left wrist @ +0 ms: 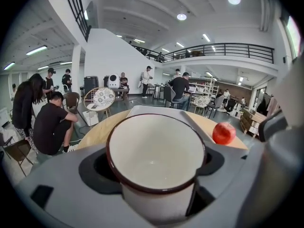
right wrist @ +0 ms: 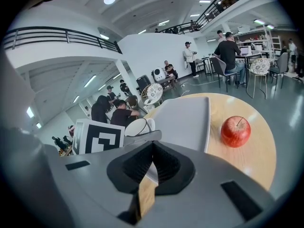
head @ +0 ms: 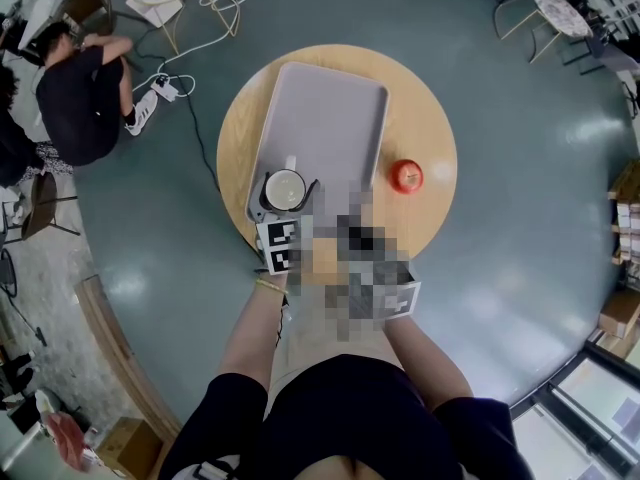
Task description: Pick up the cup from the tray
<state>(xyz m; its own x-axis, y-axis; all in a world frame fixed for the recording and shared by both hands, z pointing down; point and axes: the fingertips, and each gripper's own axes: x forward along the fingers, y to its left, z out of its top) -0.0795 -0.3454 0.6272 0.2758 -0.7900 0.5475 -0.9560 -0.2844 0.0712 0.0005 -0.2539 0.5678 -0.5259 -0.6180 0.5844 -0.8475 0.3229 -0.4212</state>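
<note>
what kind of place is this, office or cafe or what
Most likely an open-plan shared workspace or café-style hall. A railed mezzanine runs above the room, small round tables with chairs are spread over a polished floor, and a seated person appears to work at one.
</note>
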